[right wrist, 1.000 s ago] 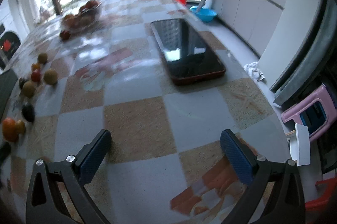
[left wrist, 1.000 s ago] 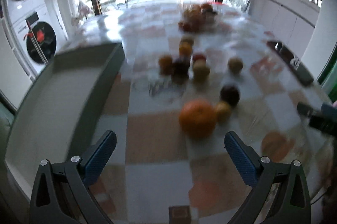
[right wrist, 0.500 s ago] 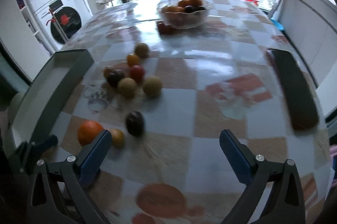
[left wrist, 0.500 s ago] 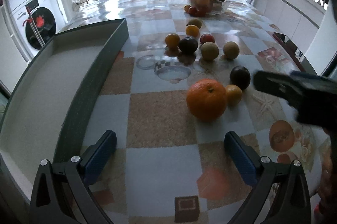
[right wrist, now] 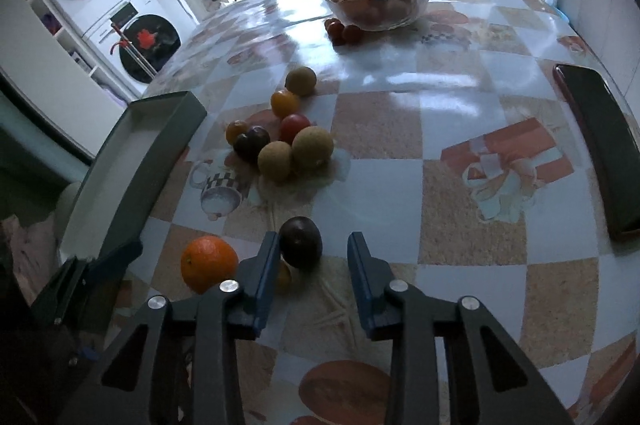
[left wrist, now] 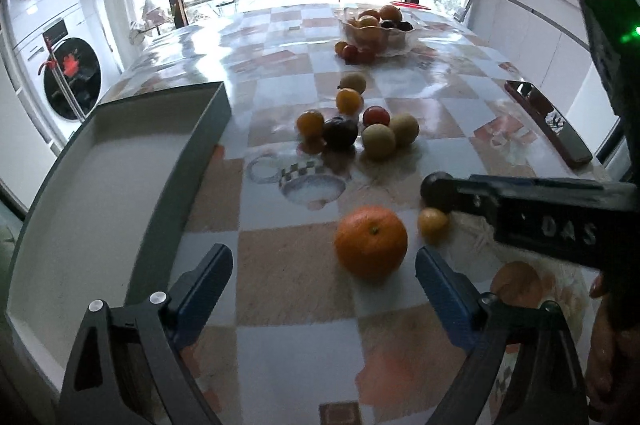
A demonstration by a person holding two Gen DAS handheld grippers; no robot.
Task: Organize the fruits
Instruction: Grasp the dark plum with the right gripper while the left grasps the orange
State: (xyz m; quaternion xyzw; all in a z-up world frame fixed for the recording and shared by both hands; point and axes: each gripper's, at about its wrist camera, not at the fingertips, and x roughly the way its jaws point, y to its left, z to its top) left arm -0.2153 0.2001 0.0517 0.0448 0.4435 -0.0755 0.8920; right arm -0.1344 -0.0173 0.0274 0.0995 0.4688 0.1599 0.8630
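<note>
Tabletop point(right wrist: 460, 129): checkered glossy cloth | tray point(left wrist: 120, 161) at left edge, phone point(right wrist: 596, 145) at right edge | washers point(right wrist: 136, 37), window beyond | left gripper point(left wrist: 320, 277) jaws apart | right gripper point(right wrist: 314, 265) jaws apart around dark fruit point(right wrist: 301, 242)

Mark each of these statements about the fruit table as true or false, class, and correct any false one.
1. The right claw has a dark plum between its fingers. True: the plum sits at the fingertips, with the claw partly open.
2. The big orange lies inside the grey tray. False: it rests on the tablecloth, right of the tray.
3. The left claw is open and holds nothing. True.
4. The glass bowl at the far end holds no fruit. False: it holds several fruits.
5. A dark phone lies flat near the table's right edge. True.
</note>
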